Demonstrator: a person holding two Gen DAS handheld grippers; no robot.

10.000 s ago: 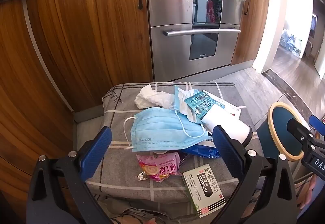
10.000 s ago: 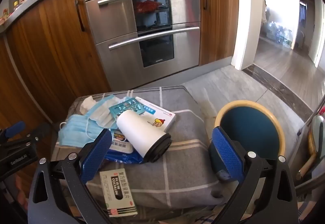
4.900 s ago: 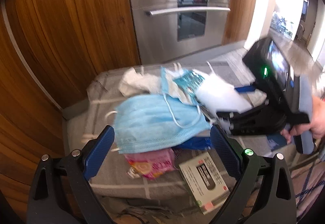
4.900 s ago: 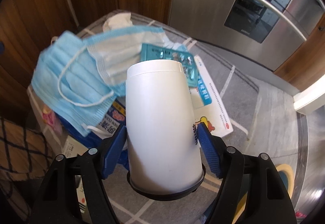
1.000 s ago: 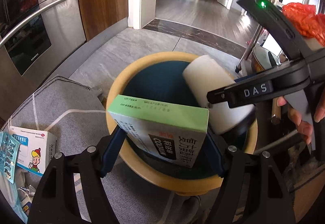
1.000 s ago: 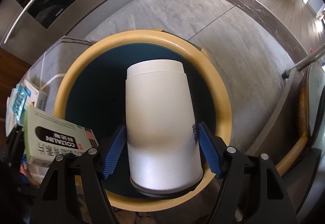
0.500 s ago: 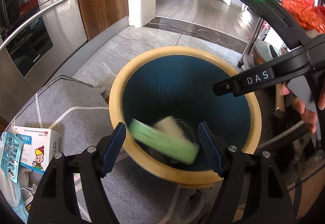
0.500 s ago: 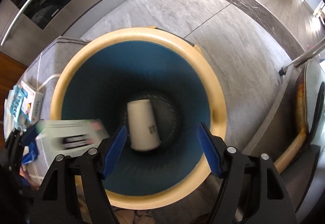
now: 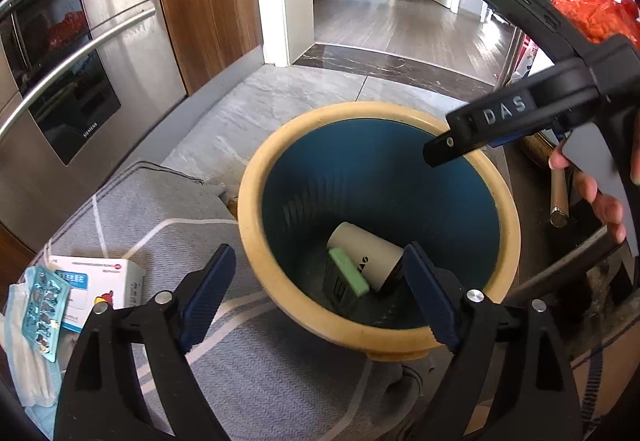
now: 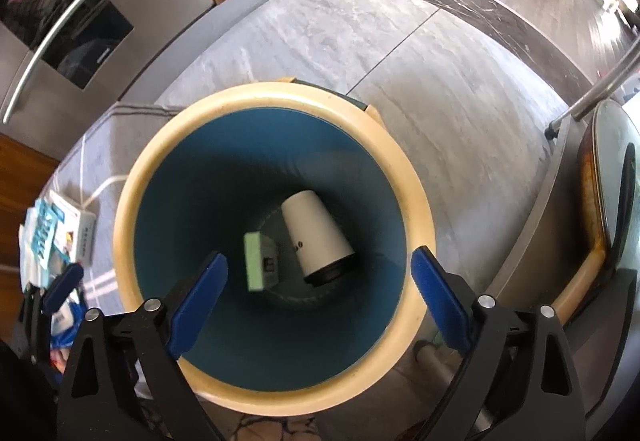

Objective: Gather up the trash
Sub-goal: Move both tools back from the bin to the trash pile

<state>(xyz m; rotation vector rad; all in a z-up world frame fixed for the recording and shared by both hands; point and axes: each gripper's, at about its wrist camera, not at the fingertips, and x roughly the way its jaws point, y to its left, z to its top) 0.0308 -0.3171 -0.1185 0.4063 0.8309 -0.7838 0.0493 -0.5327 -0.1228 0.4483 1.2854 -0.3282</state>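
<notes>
Dropped: smooth white cup [image 10: 316, 237] & green box [image 10: 256, 261] in ribbed bin [image 10: 272, 93].

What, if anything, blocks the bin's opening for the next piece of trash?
Nothing visible does. The bin mouth is open; only the white cup and green box lie at the bottom, well below the rim.
</notes>
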